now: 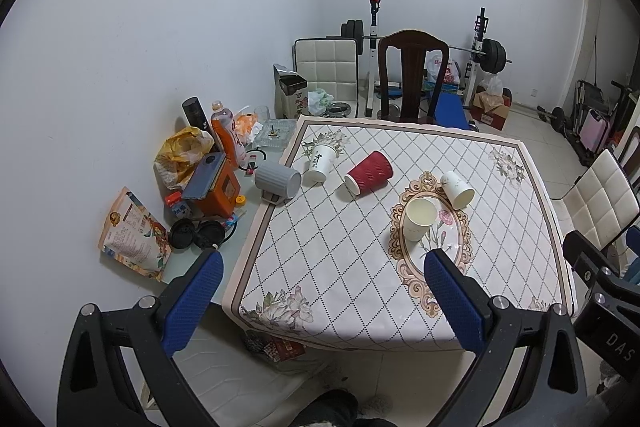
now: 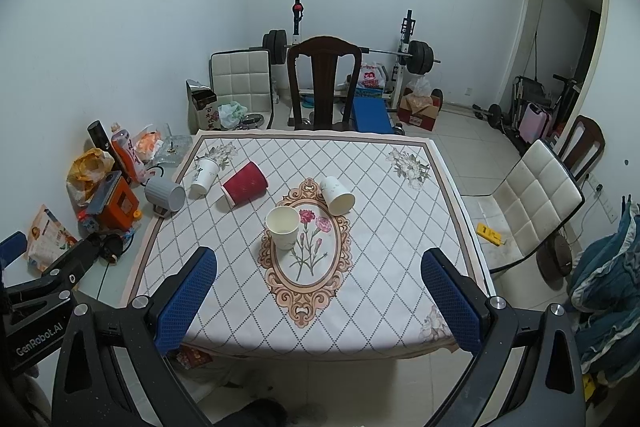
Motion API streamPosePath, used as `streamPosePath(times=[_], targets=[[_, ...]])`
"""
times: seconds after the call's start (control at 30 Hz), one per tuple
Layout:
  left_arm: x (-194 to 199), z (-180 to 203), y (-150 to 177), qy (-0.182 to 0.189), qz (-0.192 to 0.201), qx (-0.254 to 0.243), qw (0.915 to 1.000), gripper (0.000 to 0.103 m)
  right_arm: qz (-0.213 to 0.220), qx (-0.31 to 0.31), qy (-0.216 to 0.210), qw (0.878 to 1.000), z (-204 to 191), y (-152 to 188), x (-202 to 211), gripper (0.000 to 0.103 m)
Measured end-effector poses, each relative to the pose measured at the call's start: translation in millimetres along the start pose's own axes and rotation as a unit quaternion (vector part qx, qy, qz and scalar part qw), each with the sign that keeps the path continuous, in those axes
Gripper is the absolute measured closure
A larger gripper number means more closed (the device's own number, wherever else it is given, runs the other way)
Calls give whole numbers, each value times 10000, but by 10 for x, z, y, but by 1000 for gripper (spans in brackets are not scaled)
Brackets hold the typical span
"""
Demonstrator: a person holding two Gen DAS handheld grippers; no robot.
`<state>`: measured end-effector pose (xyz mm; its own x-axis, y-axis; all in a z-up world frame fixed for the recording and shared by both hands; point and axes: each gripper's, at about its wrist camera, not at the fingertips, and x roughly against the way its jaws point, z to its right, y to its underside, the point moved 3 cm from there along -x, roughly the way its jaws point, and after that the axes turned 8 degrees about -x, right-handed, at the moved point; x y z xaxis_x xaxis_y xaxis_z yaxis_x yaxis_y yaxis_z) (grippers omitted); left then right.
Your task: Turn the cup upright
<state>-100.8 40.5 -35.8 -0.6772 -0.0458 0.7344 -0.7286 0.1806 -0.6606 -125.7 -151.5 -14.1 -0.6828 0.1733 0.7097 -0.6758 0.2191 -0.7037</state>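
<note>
A cream paper cup stands upright on the floral oval of the tablecloth. A white paper cup lies on its side behind it. A red ribbed cup lies on its side. A white printed cup stands upside down. A grey ribbed mug lies on its side at the cloth's left edge. My left gripper and right gripper are both open and empty, held above the table's near edge, apart from every cup.
Clutter lies left of the tablecloth: an orange box, bottles, a snack bag, black lids. A dark wooden chair stands behind the table, a white padded chair on the right. A barbell rack stands by the wall.
</note>
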Motion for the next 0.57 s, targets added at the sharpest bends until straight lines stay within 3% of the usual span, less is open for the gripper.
streamPosePath(times=[0.57], targets=[[22, -20, 4, 17, 8, -24, 10000, 0, -2, 18, -10, 10000, -40, 0, 27, 0]])
